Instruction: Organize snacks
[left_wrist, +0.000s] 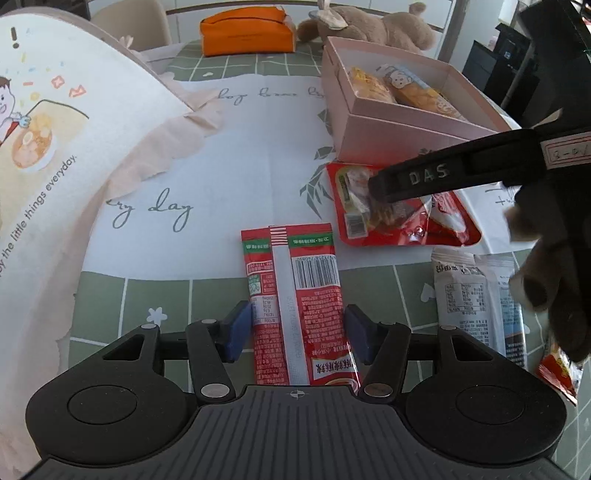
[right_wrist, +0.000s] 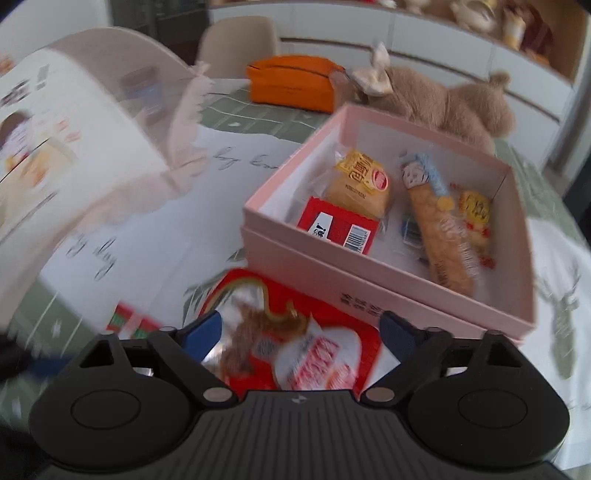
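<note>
1. Snacks lie on the surface (left_wrist: 229, 155) and in a pink box (left_wrist: 402, 136): a long red packet (left_wrist: 299, 295) sits at 6 o'clock in the left wrist view, a red pouch (left_wrist: 399, 210) at 3 o'clock just before the box's near wall, and white packets (left_wrist: 476, 295) at 4 o'clock.
2. The left gripper (left_wrist: 298, 332) has its fingers (left_wrist: 236, 332) clamped on the long red packet, pads against both long edges.
3. The right gripper (right_wrist: 299, 332) hangs over the red pouch with its fingers (right_wrist: 397, 330) apart, one on each side; whether the pads touch it I cannot tell through the blur.
4. The surface wears a green grid cloth under a white sheet with script lettering.
5. The box holds a red carton (right_wrist: 338, 227), a bun (right_wrist: 360, 184) and a long cracker pack (right_wrist: 441, 236), with bare floor between them.
6. A printed dome cover (left_wrist: 55, 147) crowds 9 to 11 o'clock; an orange pouch (left_wrist: 247, 31) and a plush toy (left_wrist: 373, 24) line the far edge at 12 o'clock.
7. Open room remains on the white sheet at centre.
8. Chairs and white cabinets stand beyond the surface.
</note>
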